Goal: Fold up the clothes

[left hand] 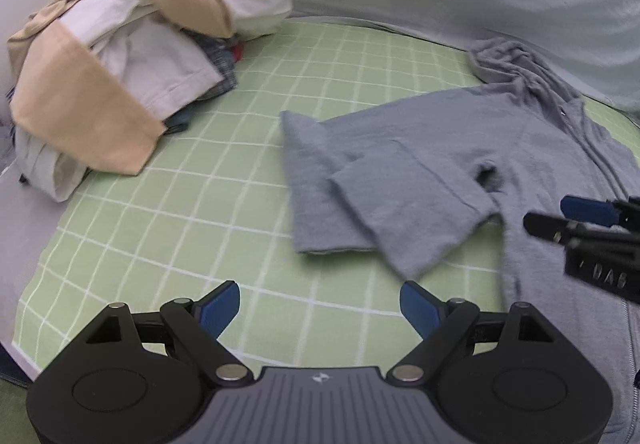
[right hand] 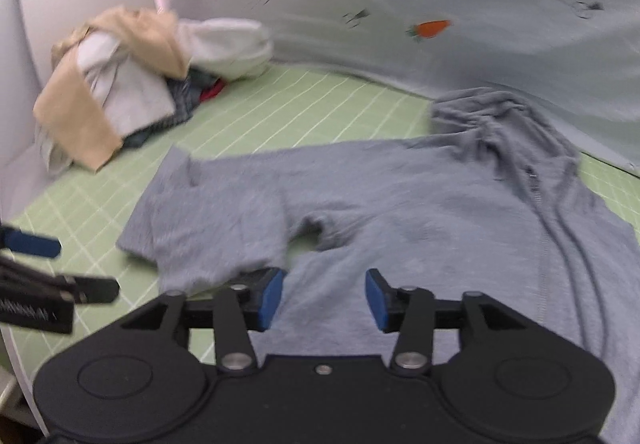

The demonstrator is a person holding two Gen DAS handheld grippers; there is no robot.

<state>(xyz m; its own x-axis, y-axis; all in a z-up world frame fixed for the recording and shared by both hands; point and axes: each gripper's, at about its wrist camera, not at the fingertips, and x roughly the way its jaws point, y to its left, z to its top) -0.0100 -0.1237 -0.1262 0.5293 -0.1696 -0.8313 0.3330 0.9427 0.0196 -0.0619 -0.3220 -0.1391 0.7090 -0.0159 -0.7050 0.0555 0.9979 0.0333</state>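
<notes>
Grey hoodie is spread on the green mat, long axis near-far, sleeve doubled leftward; right gripper, gaping and empty, is poised directly over it, left gripper, likewise empty, left of it.

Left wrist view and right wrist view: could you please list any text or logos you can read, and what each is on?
"DAS", partly legible: right gripper body, seen in the left wrist view.
Small white emblem, no letters: left gripper base.
Marking on the left gripper's side, right wrist view: too blurred.

Grey hoodie: soft matt knit cloth. Green gridded mat, at 9 o'clock: smooth, matt. Gripper pads: blue, matt.
</notes>
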